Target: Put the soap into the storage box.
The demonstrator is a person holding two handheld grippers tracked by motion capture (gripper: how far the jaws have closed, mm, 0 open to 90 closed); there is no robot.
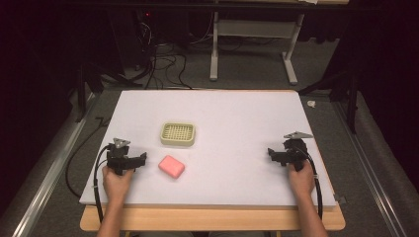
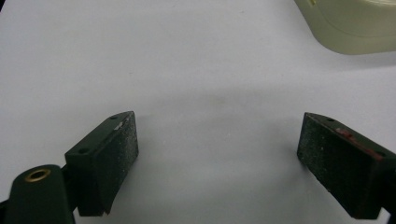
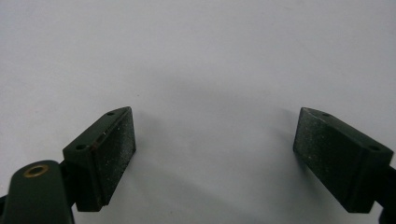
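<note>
In the left gripper view the dish [image 2: 348, 25] is being cut off by the top and right edges — only a pale rounded corner is showing, ahead of the right-hand jaw and well past its tip. The soap [image 1: 171, 166] is lying outside that frame; the high view is placing it just off the left gripper [image 1: 141, 159], to the side its jaws are pointing, near but not touching. The dish's gridded inside is showing from above too, with the dish sitting beyond the soap, apart from it.

The left gripper is standing wide open, gripping nothing, with bare white table [image 2: 187, 60] lying between its jaws. A reddish smear is sitting on the right-hand jaw's upper edge; what it is cannot be told.

The right gripper [image 1: 271, 153] is also gaping wide and empty — its own view is giving plain table ahead of the jaws. From above it is resting well apart from soap and dish.
</note>
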